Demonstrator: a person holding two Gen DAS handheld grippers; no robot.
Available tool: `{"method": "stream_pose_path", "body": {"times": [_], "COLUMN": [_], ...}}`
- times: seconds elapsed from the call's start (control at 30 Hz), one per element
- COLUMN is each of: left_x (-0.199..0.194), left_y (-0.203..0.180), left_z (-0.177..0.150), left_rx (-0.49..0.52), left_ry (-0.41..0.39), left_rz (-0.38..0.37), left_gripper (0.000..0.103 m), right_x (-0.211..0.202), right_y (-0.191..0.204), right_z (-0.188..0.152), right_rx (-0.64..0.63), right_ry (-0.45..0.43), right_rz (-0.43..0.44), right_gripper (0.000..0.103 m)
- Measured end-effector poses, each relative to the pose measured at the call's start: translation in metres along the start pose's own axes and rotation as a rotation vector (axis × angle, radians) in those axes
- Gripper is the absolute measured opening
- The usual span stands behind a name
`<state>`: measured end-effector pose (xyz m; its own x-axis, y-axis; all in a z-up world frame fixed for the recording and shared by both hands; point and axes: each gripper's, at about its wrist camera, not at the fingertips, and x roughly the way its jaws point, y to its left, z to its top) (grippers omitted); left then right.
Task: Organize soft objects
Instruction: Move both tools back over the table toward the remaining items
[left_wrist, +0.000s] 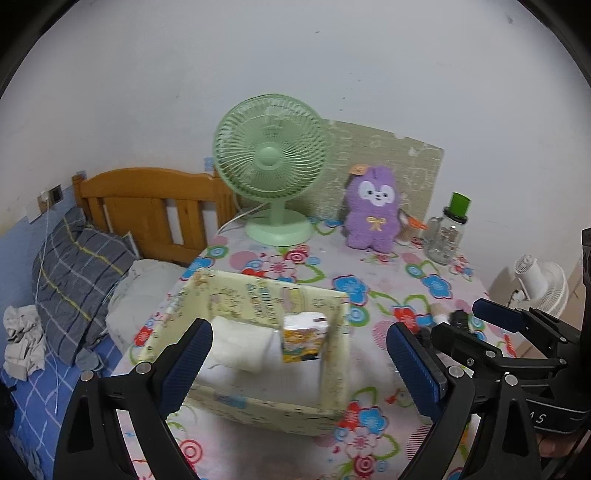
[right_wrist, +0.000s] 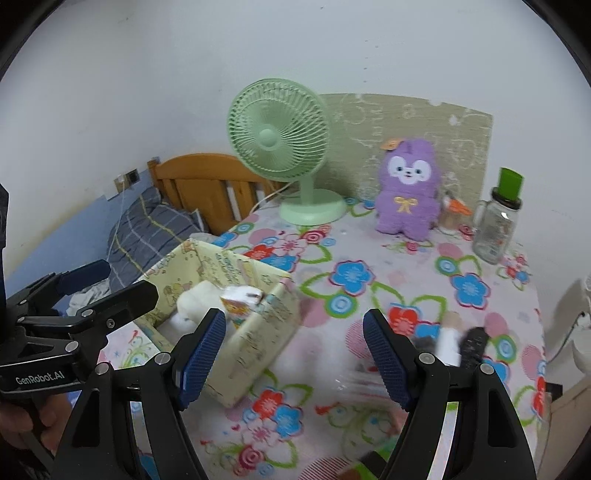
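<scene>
Purple plush rabbit toy (right_wrist: 406, 192): standing upright at the far edge of the floral-clothed bench (right_wrist: 369, 258), ahead-right of right tongs (right_wrist: 295, 354), which are nearer; both tongs, left tongs (left_wrist: 299, 365) included, gaping empty.

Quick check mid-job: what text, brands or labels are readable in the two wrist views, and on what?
"GenRobot.AI": white print on the left gripper body, right wrist view.
"S": last letter of a cut-off word on the right gripper body.
Storage box inner wall: blue lettering, blurred.
Tissue pack and bottle labels: unreadable.
</scene>
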<state>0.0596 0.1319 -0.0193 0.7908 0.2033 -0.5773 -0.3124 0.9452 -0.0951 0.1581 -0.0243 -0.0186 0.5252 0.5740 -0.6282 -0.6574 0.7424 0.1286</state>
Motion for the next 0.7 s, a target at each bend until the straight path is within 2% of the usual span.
{"method": "stream_pose_path", "body": {"times": [0.3, 0.7], "left_x": [-0.006, 0.0], "left_y": [-0.042, -0.102], "left_z": [-0.007, -0.026], "left_rx": [0.041, 0.103], "left_ry": [0.002, 0.049], "left_rz": [-0.067, -0.17], "left_gripper": [0.097, 0.097], "right_x": [-0.034, -0.072], "right_y": [-0.032, -0.078], "right_z": [-0.02, -0.056], "right_rx": [0.063, 0.126], "right_ry": [-0.015, -0.006], "right_rz": [-0.064, -0.168], "right_gripper": [0.079, 0.079]}}
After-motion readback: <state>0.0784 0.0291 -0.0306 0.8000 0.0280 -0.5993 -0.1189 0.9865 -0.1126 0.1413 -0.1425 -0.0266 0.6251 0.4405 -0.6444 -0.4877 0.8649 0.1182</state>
